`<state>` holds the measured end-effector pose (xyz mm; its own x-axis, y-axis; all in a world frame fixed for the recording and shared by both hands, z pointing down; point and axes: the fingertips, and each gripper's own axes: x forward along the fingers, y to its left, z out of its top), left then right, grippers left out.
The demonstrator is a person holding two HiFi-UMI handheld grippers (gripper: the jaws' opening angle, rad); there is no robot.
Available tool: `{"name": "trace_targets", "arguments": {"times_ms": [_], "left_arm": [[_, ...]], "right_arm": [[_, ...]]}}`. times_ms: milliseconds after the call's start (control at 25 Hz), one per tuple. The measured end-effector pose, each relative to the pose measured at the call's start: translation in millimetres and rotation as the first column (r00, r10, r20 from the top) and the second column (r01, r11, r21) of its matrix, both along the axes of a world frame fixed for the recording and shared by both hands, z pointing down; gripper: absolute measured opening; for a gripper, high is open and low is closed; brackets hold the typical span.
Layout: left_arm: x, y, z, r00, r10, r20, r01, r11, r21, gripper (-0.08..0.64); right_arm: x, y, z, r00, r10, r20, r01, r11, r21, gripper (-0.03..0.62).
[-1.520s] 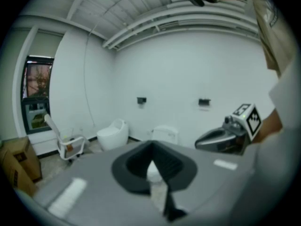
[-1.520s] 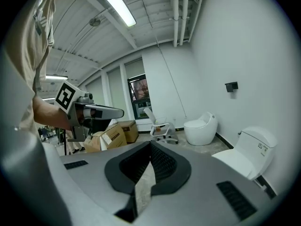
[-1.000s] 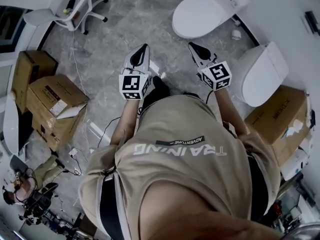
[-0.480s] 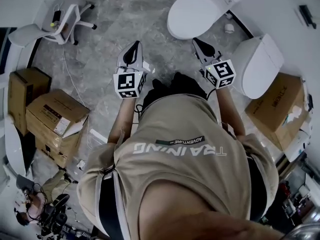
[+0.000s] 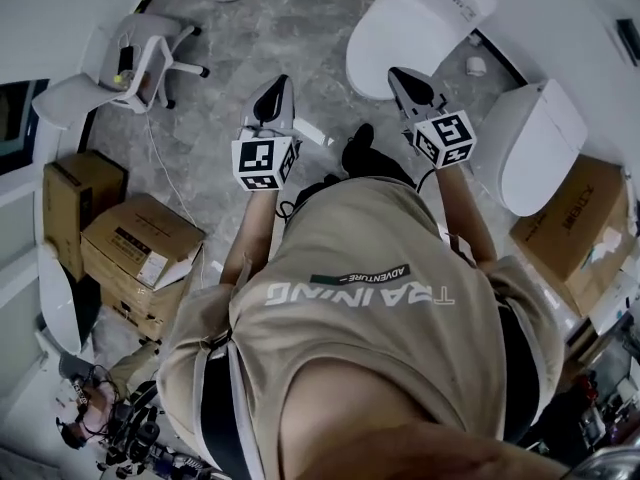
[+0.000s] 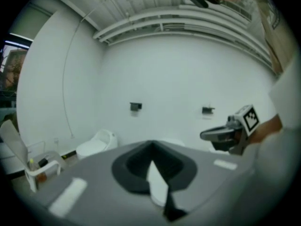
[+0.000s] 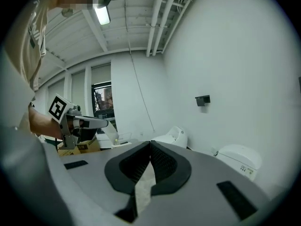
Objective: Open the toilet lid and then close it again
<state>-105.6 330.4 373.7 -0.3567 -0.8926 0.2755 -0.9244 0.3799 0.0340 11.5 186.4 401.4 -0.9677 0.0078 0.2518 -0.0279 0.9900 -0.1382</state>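
1. The left hand-held gripper (image 5: 272, 100) and the right hand-held gripper (image 5: 407, 83) are both clenched and empty, and held apart.
2. The toilet lid (image 5: 412, 26) lies shut just ahead of the right one, by the wall.
3. Open grey floor (image 5: 300, 28) lies ahead of the left one.
4. A second toilet (image 5: 540, 143) stands along the right wall.
5. A chair (image 5: 140, 53) and cardboard boxes (image 5: 140, 248) line the floor's left edge.

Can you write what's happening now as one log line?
left gripper: shut, empty | right gripper: shut, empty | toilet lid: closed, untouched
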Motion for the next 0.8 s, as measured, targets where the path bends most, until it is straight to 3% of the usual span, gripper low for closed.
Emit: {"name": "trace_targets", "arguments": {"times_ms": [160,320,600,800], "left_arm": [[-25.0,-38.6,-5.7,0.999,0.043,0.026,-0.042,0.999,-0.026,0.005],[-31.6,-84.9,-11.5,0.996,0.080,0.031,-0.080,0.997,0.003,0.005],[-41.1,-133.3,-1.4,0.982,0.188,0.016,-0.187,0.982,-0.039,0.005],[-56.7,-169.3,16.0,0.955,0.295,-0.024,-0.296,0.954,-0.046,0.005]], "right_arm": [[-32.4,-26.2,-11.8,0.998,-0.016,0.055,0.016,1.000,0.011,0.014],[-43.1,-57.7,0.9,0.999,-0.014,0.029,0.012,0.999,0.044,0.014],[-29.1,-98.1,26.5,0.993,0.114,-0.013,-0.114,0.993,-0.018,0.014],[-35.4,-104.5,32.5,0.978,0.200,-0.053,-0.202,0.979,-0.038,0.014]]}}
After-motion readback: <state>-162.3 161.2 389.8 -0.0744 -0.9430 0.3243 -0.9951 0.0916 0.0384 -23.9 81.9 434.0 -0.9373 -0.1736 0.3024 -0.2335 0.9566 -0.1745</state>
